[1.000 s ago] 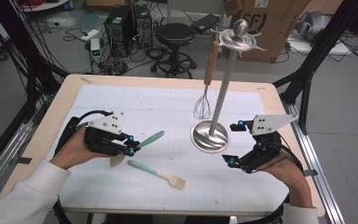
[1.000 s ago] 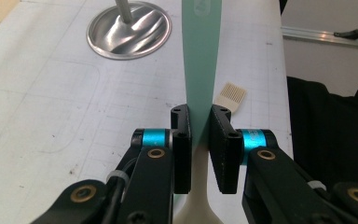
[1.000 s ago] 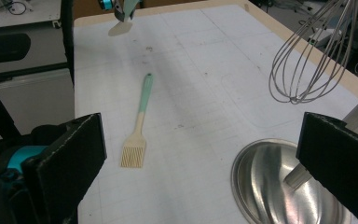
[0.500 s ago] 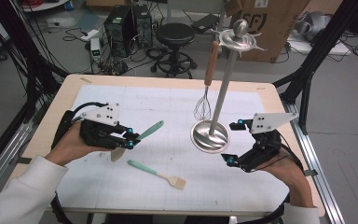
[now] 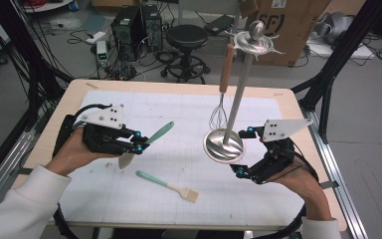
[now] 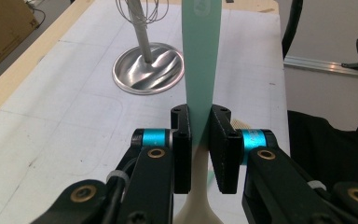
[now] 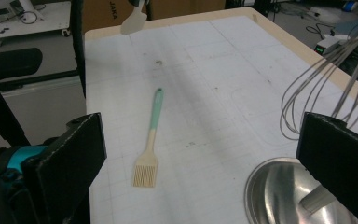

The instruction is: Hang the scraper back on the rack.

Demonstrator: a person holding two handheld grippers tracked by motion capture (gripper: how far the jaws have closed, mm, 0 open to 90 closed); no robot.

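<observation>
**Left gripper holds spatula off the table; right gripper waits open by the rack**

The left gripper [image 5: 138, 145] sits at the left side of the table [image 5: 64, 107], its two black jaws clamped on the mint-green handle of a spatula [image 5: 146, 144]. In the high view the spatula is lifted clear of the white mat [image 5: 179, 112], tilted: the green handle points up and to the right, toward the far side, while the pale blade hangs low on the near side of the jaws. In the left gripper view the handle [image 6: 200, 56] rises straight out between the pads, and the cream neck of the blade runs down below them.

The right gripper [image 5: 242, 152] rests at the right side, just beside the round steel base of the utensil rack [image 5: 224, 145]. Its jaws stand wide apart with nothing between them; in the right gripper view the two black pads frame the mat and the rim of the steel base [image 7: 279, 191].

From the rack's top a whisk [image 5: 220, 102] with a wooden handle hangs, its wire loops near the pole, above the base.

A pastry brush [image 5: 168, 180] with a mint handle and pale bristles lies flat on the mat, near the front edge, between the two grippers and apart from both.
</observation>
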